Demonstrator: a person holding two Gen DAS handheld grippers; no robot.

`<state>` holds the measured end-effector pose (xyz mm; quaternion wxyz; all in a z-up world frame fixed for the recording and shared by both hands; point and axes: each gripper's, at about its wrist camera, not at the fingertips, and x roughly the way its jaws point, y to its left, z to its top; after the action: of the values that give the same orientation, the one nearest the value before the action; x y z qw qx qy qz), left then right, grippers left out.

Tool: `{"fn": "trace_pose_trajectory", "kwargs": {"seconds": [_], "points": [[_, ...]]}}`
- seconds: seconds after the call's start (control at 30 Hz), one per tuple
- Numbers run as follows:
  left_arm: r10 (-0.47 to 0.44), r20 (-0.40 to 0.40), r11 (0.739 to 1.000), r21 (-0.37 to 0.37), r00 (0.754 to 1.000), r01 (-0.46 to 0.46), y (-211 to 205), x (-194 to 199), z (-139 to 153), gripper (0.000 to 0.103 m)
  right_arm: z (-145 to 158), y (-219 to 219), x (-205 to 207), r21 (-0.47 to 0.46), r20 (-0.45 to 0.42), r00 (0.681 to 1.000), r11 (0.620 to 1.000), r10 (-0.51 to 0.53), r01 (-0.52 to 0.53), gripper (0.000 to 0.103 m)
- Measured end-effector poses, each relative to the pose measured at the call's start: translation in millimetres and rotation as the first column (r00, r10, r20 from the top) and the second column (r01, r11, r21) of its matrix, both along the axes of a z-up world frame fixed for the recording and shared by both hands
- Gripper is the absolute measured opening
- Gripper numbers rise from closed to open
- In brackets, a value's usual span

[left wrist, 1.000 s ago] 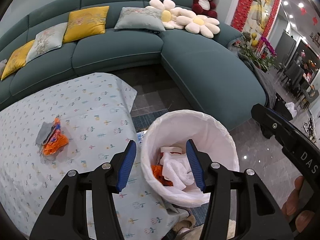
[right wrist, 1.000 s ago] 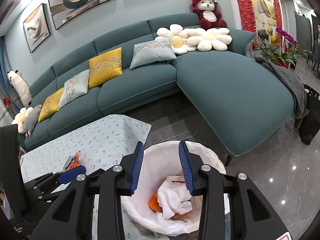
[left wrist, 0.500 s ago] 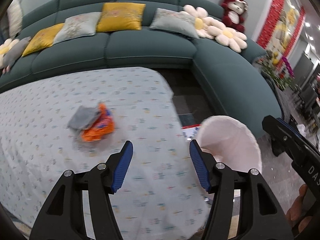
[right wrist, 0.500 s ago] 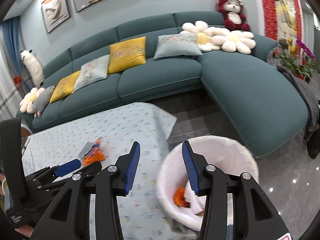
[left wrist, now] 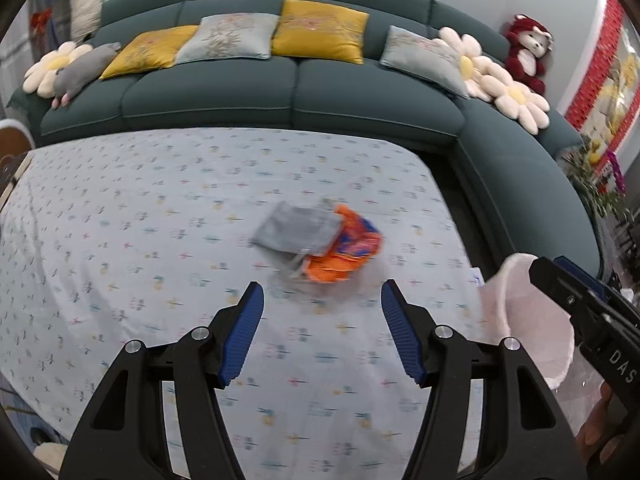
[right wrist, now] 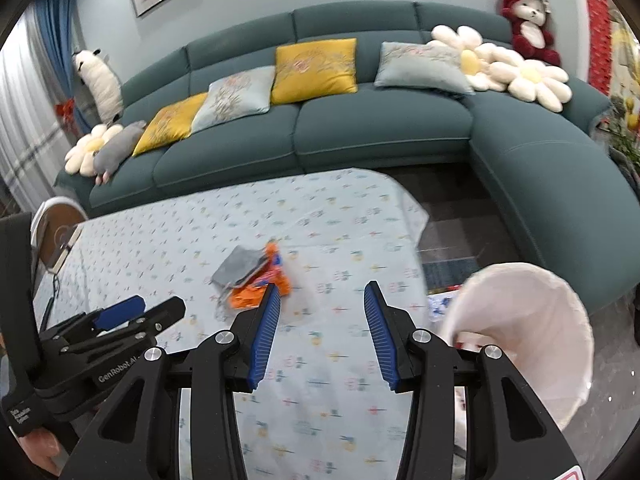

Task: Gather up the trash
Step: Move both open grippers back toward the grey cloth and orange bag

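While empty, both tongs (left wrist: 322,292) over tablecloth (left wrist: 160,240).

I see a crumpled orange wrapper (left wrist: 345,250) with a grey packet (left wrist: 297,230) overlapping its left side, mid-table; the white-lined bin (right wrist: 528,332) stands off the table's right edge.

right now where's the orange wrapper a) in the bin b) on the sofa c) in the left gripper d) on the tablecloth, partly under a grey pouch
d: the orange wrapper lies on the tablecloth with the grey pouch overlapping it, ahead of the empty, open left gripper.
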<state>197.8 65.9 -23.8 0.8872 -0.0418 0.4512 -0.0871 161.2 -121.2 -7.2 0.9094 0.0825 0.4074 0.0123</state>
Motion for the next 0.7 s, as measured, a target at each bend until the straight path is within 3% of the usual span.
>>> {"fn": "trace_pose_trajectory", "kwargs": {"seconds": [0.3,0.7], "points": [[0.046,-0.039,0.999,-0.012,0.998,-0.047,37,26,-23,0.060,-35,38,41,0.014,-0.076,0.996,0.998,0.056,-0.055,0.043],[0.010,-0.101,1.000,-0.026,0.995,-0.012,25,83,-63,0.060,-93,53,114,0.037,-0.175,0.981,0.997,0.079,-0.074,0.042]]}}
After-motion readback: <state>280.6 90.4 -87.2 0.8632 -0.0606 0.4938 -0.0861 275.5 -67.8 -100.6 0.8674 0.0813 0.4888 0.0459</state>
